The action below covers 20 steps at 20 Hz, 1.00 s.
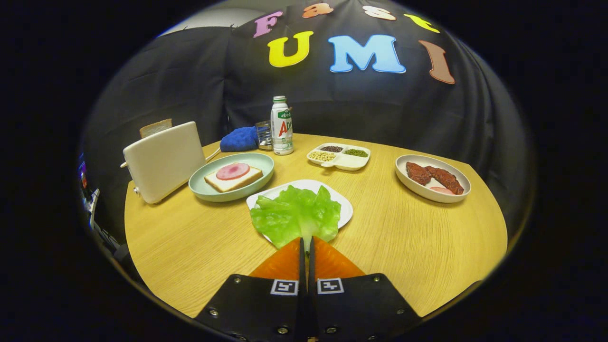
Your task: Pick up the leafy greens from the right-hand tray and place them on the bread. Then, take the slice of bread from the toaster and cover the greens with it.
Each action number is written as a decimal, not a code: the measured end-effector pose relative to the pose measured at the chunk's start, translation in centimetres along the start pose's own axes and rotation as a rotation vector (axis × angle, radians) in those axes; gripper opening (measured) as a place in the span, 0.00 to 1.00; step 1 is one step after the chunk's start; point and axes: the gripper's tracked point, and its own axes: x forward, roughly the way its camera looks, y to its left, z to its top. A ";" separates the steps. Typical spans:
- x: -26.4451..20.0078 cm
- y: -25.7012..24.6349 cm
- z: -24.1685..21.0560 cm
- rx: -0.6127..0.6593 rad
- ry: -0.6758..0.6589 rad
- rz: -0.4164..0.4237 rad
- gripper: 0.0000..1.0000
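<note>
The tongs (306, 242) are pinched nearly closed on the near stem end of the leafy greens (295, 213), which spread away over the white tray (344, 202); bread (233, 178) lies beyond-left

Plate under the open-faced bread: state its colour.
Pale mint green plate, clearest in the gripper view; tool closed on the lettuce.

Bare worktop (190, 247) lies open along the near edge and between the greens' tray (343, 202) and meat bowl (458, 192); the toaster (164, 161) blocks the left edge.
</note>
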 end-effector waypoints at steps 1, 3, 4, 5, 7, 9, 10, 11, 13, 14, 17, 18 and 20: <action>-0.1 0.1 0.2 -0.008 -0.006 -0.004 0.01; -0.6 0.6 0.5 -0.007 -0.018 0.000 0.01; -0.9 0.9 0.7 -0.003 -0.026 0.005 0.00; -1.2 1.2 0.9 0.000 -0.037 0.006 0.01; -1.8 1.6 1.7 -0.006 -0.064 0.001 0.01; -2.4 1.9 2.6 -0.015 -0.086 -0.006 0.01; -2.6 2.1 3.0 -0.018 -0.096 -0.010 0.01; -2.9 2.3 3.4 -0.020 -0.105 -0.012 0.01; -3.2 2.9 4.2 -0.017 -0.125 -0.011 0.01; -3.4 3.3 4.7 -0.018 -0.133 -0.011 0.01; -3.6 3.8 5.7 -0.029 -0.153 -0.023 0.01; -3.5 4.2 6.1 -0.029 -0.159 -0.023 0.01; -3.3 4.9 7.0 -0.020 -0.175 -0.020 0.01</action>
